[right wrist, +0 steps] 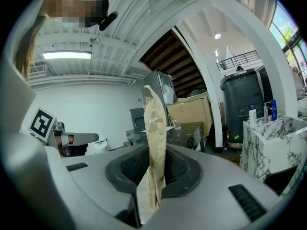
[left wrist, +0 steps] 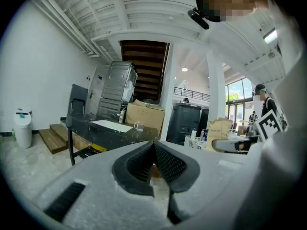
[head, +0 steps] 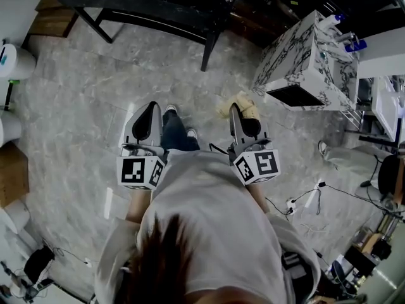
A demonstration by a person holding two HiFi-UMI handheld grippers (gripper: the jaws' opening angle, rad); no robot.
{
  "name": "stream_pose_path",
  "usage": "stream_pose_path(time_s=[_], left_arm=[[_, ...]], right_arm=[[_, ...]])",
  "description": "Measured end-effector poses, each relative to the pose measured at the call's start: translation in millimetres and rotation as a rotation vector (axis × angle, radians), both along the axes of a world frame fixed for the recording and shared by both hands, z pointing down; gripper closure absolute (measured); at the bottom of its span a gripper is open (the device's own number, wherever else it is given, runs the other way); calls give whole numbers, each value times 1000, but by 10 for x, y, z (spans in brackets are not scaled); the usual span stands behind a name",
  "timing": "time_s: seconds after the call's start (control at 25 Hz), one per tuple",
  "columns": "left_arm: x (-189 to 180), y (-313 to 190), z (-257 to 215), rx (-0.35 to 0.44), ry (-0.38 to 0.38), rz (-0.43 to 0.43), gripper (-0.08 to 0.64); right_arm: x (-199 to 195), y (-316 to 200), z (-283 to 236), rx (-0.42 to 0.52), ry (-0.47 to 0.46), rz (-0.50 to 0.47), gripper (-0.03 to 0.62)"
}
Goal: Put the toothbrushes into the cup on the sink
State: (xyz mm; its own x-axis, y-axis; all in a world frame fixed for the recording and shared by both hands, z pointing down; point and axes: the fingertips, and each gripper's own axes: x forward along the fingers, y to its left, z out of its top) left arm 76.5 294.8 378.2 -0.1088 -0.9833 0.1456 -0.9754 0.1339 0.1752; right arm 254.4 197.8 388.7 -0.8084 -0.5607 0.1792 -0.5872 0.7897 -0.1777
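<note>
Toothbrushes could not be made out bare anywhere; the likeliest carrier was a tan paper packet (right wrist: pixel 156 128), pinched upright near its lower end between the narrowly parted fingers of the right gripper (right wrist: pixel 154 169), a hold that looked meant for carrying. Its goal, the marble-patterned sink counter (head: pixel 297 62) with bottles (right wrist: pixel 252 116) on top, stood well apart, ahead to the right, and no cup could be picked out there. The left gripper (left wrist: pixel 154 162) had its fingers pressed together on nothing, seemingly spare.
</note>
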Motion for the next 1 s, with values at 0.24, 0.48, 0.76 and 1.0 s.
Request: stream_pose_path(time_s=[0.24,0.48,0.76,1.0], left_arm=[[-141,-298,31,-12,8,25,551],[-483,-605,52,-21,21,62,551],[-933,-1035,-43,2,0,137,551],[-1300,-1314,-101,21,10,181,551]], right_arm=[[-176,-249,20,-20,2,18,535],[-552,-515,24,-32,8,44,535],[-982,-905,-66,-5,1,102,535],[-1344,-1117,-136,19,1,149,536]])
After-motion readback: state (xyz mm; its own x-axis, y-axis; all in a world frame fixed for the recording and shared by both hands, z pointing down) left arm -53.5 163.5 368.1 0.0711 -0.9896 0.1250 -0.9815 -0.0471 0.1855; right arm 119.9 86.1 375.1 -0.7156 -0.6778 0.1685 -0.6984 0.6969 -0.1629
